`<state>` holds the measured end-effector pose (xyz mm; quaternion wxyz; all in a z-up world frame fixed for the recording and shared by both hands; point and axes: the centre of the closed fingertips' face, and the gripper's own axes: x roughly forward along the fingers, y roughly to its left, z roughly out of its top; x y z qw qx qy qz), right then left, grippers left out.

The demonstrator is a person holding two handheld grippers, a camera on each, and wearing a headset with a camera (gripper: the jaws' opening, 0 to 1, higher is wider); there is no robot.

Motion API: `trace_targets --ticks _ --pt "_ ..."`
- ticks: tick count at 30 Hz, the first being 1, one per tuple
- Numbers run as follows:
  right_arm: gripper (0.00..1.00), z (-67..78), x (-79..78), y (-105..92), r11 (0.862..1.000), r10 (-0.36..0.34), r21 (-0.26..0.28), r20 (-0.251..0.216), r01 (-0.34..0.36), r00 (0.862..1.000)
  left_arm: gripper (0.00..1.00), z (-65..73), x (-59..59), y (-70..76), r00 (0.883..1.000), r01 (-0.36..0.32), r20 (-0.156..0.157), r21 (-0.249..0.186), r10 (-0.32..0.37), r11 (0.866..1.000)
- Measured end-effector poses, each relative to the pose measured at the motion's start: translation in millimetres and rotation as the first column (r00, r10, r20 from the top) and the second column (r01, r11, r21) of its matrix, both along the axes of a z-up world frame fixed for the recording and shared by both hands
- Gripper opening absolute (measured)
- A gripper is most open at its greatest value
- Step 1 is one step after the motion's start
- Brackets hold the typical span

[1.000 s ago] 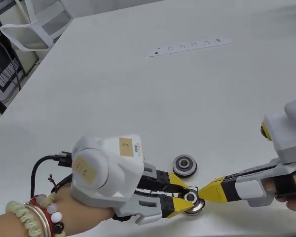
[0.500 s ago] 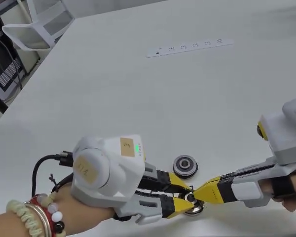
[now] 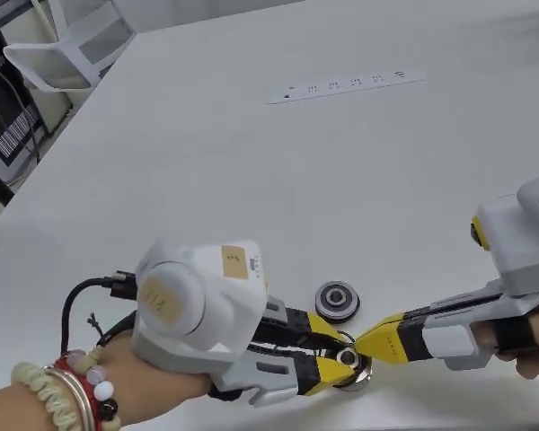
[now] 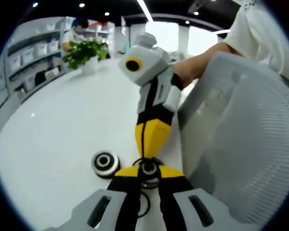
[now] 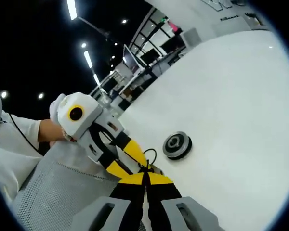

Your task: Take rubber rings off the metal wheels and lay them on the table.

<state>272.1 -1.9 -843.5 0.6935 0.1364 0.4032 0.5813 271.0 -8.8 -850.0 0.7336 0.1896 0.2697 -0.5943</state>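
My left gripper [image 3: 340, 357] is at the near edge of the table, shut on a small metal wheel [image 3: 350, 362], which also sits between its yellow tips in the left gripper view [image 4: 148, 168]. My right gripper [image 3: 361, 345] comes in from the right, its jaws shut at the wheel's rim. In the right gripper view a thin black rubber ring [image 5: 151, 155] loops out from my shut tips [image 5: 143, 177]. A second wheel [image 3: 336, 300] with its black ring on lies flat just behind.
A white power strip [image 3: 346, 85] lies at the far side of the white table [image 3: 251, 197]. A white chair [image 3: 67, 49] stands at the far left corner. A grey mesh chair back [image 4: 241, 144] is close by the table's near edge.
The right gripper's tips have drawn back slightly to the right from the held wheel. The left hand has shifted a little. The second wheel has stayed put.
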Motion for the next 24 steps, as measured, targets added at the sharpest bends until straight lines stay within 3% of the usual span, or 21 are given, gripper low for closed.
trace_targets --ticks 2,3,6,13,19,24 --pt "0.0 -4.1 0.3 -2.0 0.999 0.017 -0.032 0.039 -0.016 0.999 0.14 -0.4 -0.5 -0.5 0.999 0.024 0.023 0.024 -0.024 0.999" --pt "0.0 -3.7 0.1 -1.7 0.999 0.016 -0.031 0.038 -0.015 0.999 0.14 -0.3 -1.1 -0.9 0.999 0.032 0.027 0.032 -0.033 0.999" --pt "0.0 -0.4 1.0 -2.4 1.0 0.015 -0.024 0.042 -0.014 0.999 0.14 1.8 -0.3 -1.3 0.999 0.029 0.013 0.044 -0.03 0.999" --pt "0.0 1.8 3.2 -10.4 0.999 -0.002 -0.035 0.052 0.004 0.999 0.14 26.8 5.3 -0.1 0.999 0.016 0.028 -0.009 -0.015 1.0" --pt "0.0 5.9 5.3 -17.4 0.999 -0.018 -0.042 0.06 0.021 0.998 0.25 57.0 17.0 12.2 0.997 -0.041 0.057 -0.07 0.045 0.997" --pt "0.0 8.1 3.4 -21.9 0.998 -0.021 -0.056 0.068 0.025 0.997 0.35 80.1 23.1 27.9 0.99 -0.081 0.104 -0.119 0.094 0.99"
